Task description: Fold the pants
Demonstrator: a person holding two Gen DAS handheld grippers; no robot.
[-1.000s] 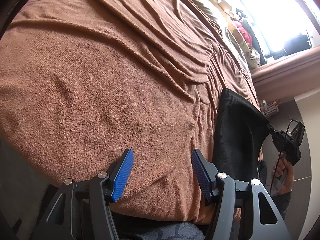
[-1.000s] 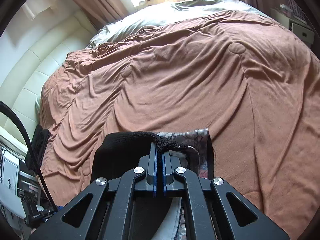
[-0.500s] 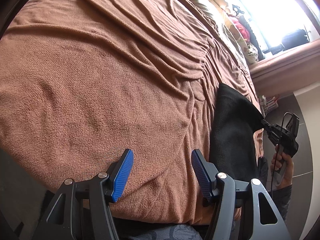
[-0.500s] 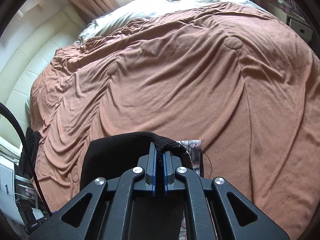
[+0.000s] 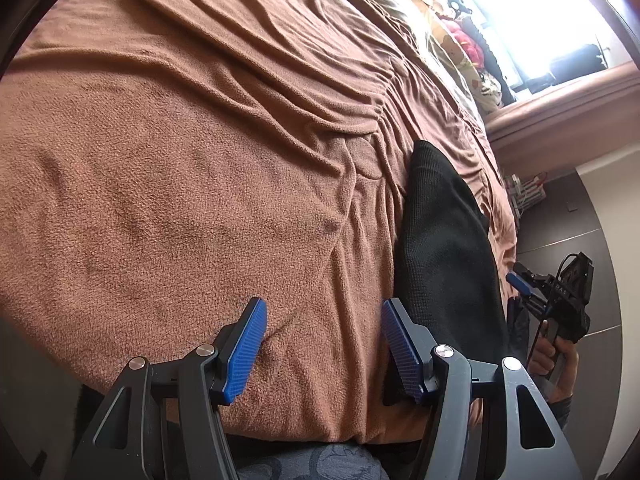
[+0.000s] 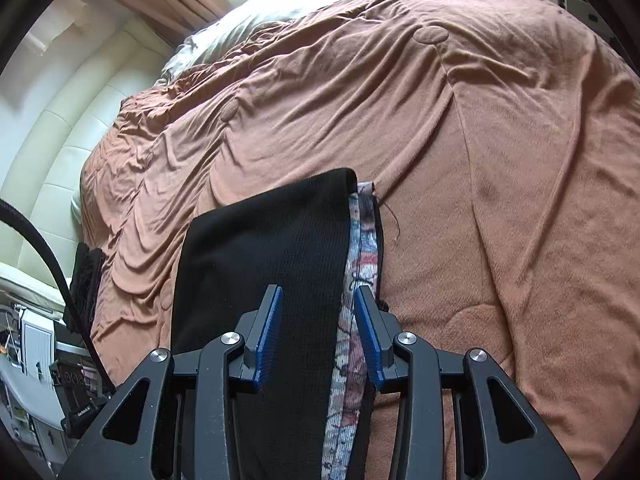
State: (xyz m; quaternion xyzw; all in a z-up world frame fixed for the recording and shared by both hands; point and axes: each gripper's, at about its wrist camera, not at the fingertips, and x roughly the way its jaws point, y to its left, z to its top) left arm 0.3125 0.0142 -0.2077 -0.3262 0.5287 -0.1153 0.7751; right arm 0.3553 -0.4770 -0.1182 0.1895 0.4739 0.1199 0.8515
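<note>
Right gripper (image 6: 318, 304): its jaws have just been opening and now stand partly apart; the blue pads (image 6: 270, 334) press on nothing. The pants lie below and between them, released onto the bed.
Left gripper (image 5: 322, 346): jaws wide apart, nothing between them; the bare blanket shows through the gap.
Pants (image 6: 264, 264): one pair, black knit, lying as a long narrow strip on the brown blanket (image 6: 500, 160) at the near edge of the bed, the lower end running off under the right gripper. A patterned lining (image 6: 362, 264) shows along the strip's right side, with a loose thread beside its far end.
Pants in the left view (image 5: 444, 248): a dark strip at the right of the blanket (image 5: 180, 160), just beside the left gripper's right finger.
Right gripper from the left view (image 5: 520, 280): clear of the pants at the bed's edge, one blue pad showing, held in a person's hand (image 5: 554, 360).
Count: two grippers, one pair of pants, one blanket, one hand in view.
Far edge: a pale sheet (image 6: 280, 8) beyond the blanket.
</note>
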